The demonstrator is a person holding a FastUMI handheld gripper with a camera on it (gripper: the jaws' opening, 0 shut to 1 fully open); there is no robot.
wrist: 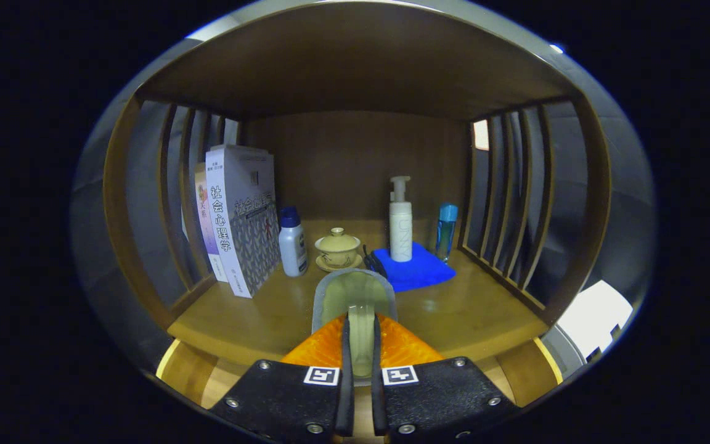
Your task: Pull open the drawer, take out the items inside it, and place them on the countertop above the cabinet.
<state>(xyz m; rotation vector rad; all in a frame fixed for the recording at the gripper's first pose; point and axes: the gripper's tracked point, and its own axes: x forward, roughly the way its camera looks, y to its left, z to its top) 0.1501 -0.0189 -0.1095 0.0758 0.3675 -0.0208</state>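
My gripper [360,333] is shut on a pale green, grey-rimmed flat item [355,293]; both fingers pinch its lower part and it stands upright between them. It hangs just above the front of the wooden countertop [472,317], inside a shelf bay with slatted sides. Whether the item's far end touches the wood I cannot tell. Beyond it on the countertop stand a lidded tea cup on a saucer [337,250], a white bottle with a blue cap [292,243] and a white pump bottle [400,222] on a blue cloth [420,271].
Upright books [241,216] lean against the left slats. A slim blue bottle [446,231] stands by the right slats [509,203]. A small dark object [375,264] lies at the cloth's left edge. Bare wood lies left and right of the fingers. A wooden roof closes the bay above.
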